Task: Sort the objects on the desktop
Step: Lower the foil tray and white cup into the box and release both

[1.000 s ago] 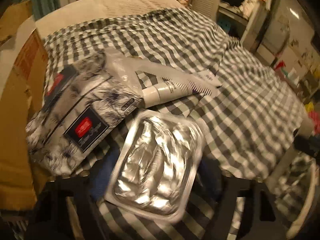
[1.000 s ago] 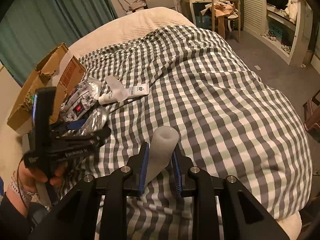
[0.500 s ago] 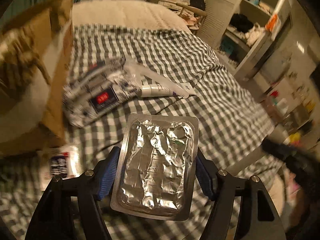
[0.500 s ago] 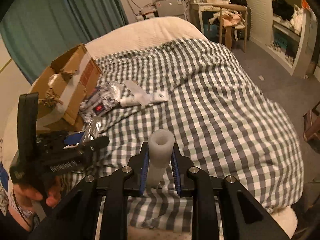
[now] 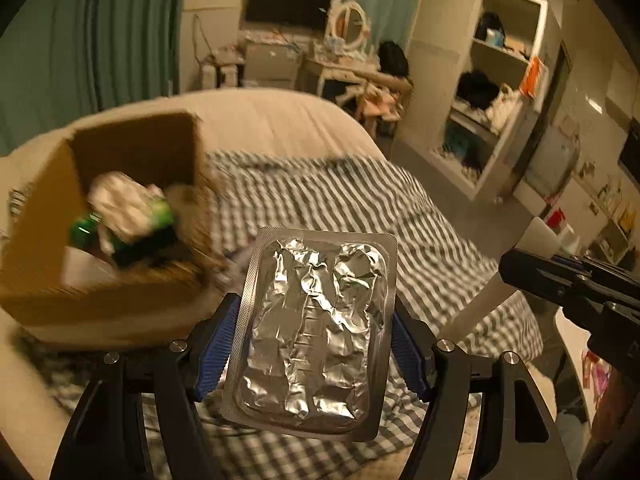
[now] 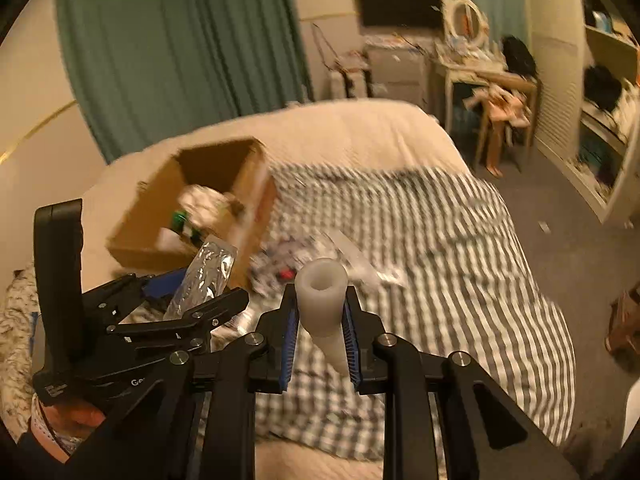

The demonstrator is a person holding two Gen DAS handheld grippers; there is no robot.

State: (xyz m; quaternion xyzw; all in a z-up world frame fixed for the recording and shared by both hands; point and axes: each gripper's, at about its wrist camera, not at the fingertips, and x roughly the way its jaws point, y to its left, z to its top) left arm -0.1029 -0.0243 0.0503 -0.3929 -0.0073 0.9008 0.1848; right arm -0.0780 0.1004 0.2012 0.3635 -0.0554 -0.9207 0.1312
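Observation:
My left gripper (image 5: 316, 344) is shut on a crinkled silver foil pack (image 5: 312, 332), held up above the bed's near edge. An open cardboard box (image 5: 100, 216) with a green item and white wrappers inside sits left of it. In the right wrist view my right gripper (image 6: 320, 336) is shut on a white funnel-shaped tube (image 6: 324, 300), wide end up. The left gripper (image 6: 192, 304) with the foil pack (image 6: 206, 276) shows at lower left there, just in front of the box (image 6: 192, 208). Blurred packets (image 6: 292, 264) lie on the checked cover beside the box.
A grey-and-white checked cover (image 6: 440, 260) spreads over the bed, cream bedding (image 6: 340, 128) behind it. A person's hand (image 6: 60, 420) holds the left tool. Green curtains (image 6: 180, 48), a cluttered desk with a chair (image 6: 496, 96) and open shelves (image 5: 492, 92) stand at the back and right.
Both grippers have risen and tilted up, so more of the room shows. The left gripper carried the foil pack up toward the box, whose open inside now shows. The right still holds the white tube.

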